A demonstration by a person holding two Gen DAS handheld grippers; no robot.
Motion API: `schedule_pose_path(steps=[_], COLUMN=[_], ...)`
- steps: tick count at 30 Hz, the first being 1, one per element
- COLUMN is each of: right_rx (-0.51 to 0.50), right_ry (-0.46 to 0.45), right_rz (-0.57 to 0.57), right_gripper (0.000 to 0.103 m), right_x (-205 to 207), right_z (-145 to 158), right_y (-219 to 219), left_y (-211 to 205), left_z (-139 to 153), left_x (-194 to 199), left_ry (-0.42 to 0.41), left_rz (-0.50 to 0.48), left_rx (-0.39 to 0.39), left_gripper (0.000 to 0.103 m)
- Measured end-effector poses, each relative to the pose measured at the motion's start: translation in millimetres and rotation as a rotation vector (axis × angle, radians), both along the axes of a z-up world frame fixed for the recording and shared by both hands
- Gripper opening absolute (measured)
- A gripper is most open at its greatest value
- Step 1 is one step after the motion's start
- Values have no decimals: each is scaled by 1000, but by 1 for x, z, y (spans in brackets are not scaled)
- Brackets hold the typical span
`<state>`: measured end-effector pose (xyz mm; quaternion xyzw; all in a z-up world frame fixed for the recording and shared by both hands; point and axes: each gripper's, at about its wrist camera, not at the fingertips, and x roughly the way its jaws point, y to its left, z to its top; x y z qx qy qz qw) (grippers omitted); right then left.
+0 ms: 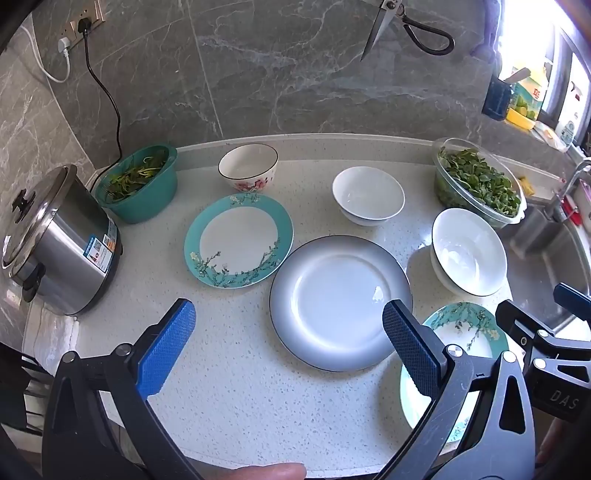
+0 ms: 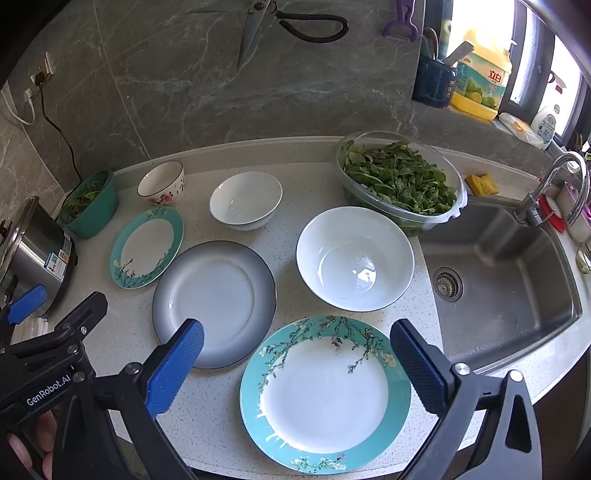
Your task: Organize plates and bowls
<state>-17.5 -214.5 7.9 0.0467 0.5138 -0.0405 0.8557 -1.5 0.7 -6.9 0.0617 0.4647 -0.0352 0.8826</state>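
On the speckled counter lie a grey-rimmed plate (image 1: 340,301) (image 2: 214,302), a far teal floral plate (image 1: 238,240) (image 2: 146,247) and a near teal floral plate (image 1: 461,332) (image 2: 325,395). A flowered bowl (image 1: 247,168) (image 2: 161,182), a small white bowl (image 1: 367,195) (image 2: 245,201) and a large white bowl (image 1: 467,251) (image 2: 354,258) stand behind. My left gripper (image 1: 290,350) is open and empty above the grey plate's near edge. My right gripper (image 2: 297,369) is open and empty above the near teal plate.
A steel cooker (image 1: 55,243) and a teal tub of greens (image 1: 138,184) stand at the left. A clear bowl of greens (image 2: 400,181) sits by the sink (image 2: 502,280) and tap (image 2: 569,184). Scissors (image 2: 291,26) hang on the wall.
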Motion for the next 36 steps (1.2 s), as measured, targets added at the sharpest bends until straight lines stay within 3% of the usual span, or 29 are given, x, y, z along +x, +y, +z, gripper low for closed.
schedule_pose_path(steps=[36], right_rx=[0], right_ry=[5], right_rz=[-1], right_gripper=[103], right_x=[4], right_z=[-2], right_y=[-1], left_y=[-1], left_z=[-11], left_x=[-2], left_ry=[15], left_rz=[-1], left_rx=[5], left_gripper=[103])
